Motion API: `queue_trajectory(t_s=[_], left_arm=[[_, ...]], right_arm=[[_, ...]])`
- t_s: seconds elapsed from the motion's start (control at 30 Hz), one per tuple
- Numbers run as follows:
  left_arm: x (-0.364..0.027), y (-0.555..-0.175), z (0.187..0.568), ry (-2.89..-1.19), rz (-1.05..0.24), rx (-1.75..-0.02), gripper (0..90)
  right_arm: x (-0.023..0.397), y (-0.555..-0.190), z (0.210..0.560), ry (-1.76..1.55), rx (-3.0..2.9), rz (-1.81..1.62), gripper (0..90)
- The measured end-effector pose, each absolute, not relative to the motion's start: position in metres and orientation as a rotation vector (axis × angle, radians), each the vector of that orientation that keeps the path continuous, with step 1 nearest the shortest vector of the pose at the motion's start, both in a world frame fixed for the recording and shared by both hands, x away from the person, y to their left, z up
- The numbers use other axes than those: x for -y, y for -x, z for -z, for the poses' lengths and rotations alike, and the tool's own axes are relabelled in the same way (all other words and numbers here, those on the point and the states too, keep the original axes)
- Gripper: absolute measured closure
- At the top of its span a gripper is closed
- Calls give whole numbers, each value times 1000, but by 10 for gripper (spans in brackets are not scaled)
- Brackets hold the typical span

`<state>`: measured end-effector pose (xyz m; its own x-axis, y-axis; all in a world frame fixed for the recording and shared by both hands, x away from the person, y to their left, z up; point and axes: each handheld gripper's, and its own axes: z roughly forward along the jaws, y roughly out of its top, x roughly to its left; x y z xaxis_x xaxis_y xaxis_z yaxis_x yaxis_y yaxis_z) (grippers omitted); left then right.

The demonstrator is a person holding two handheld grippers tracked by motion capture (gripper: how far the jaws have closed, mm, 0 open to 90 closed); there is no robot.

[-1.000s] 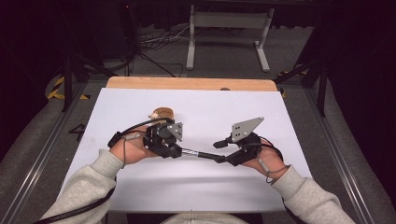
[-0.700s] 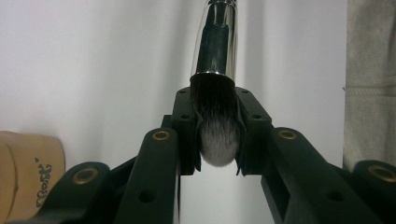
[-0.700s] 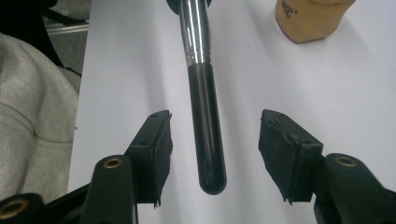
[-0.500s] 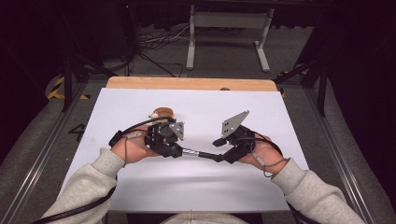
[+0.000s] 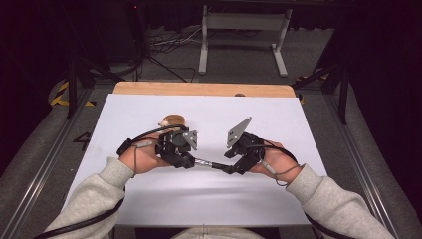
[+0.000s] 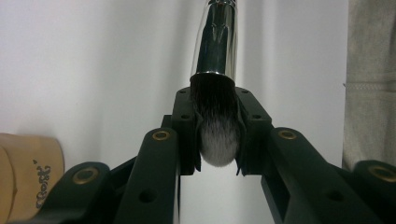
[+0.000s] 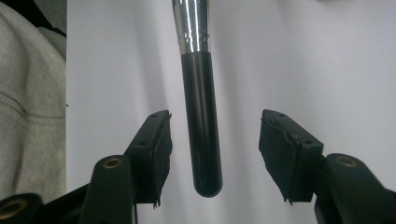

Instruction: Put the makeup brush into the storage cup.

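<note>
The makeup brush [image 5: 209, 163] hangs just above the white tabletop [image 5: 298, 124], level between the two hands. The left tongs [image 6: 218, 140] are pinching its bristle end, while the right tongs [image 7: 215, 158] stand spread either side of the black handle, not touching it. A tan wooden thing [image 5: 172, 120] sits just beyond the brush. With only soft bristles gripped, the brush could sag or slip out

One makeup brush [image 5: 206, 163] lies across the white bench [image 5: 298, 129], with its single tuft of bristles [image 6: 217, 126] and one black handle [image 7: 201, 130]. One tan, rounded object [image 5: 172, 120] sits farther back. Two claws are present: the left claw [image 5: 186, 160] and the right claw [image 5: 230, 167]. Two grey sleeves reach in.
</note>
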<state>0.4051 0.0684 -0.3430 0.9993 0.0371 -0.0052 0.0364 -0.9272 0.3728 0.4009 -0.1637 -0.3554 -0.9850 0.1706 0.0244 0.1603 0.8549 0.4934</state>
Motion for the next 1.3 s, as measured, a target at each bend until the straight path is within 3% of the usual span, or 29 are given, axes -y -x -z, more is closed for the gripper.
queue_trajectory(t_s=[0.37, 0.87, 1.3], left_arm=[[-67, -405, 342, -2775, 6, -40, 737], [-63, -405, 343, -2792, 22, -37, 736], [-64, -406, 344, -2797, 18, -33, 736]], right_arm=[[154, -402, 361, -260, -3057, -659, 470], [143, -400, 367, -191, -3102, -516, 597], [136, -402, 370, -149, -3114, -465, 649]])
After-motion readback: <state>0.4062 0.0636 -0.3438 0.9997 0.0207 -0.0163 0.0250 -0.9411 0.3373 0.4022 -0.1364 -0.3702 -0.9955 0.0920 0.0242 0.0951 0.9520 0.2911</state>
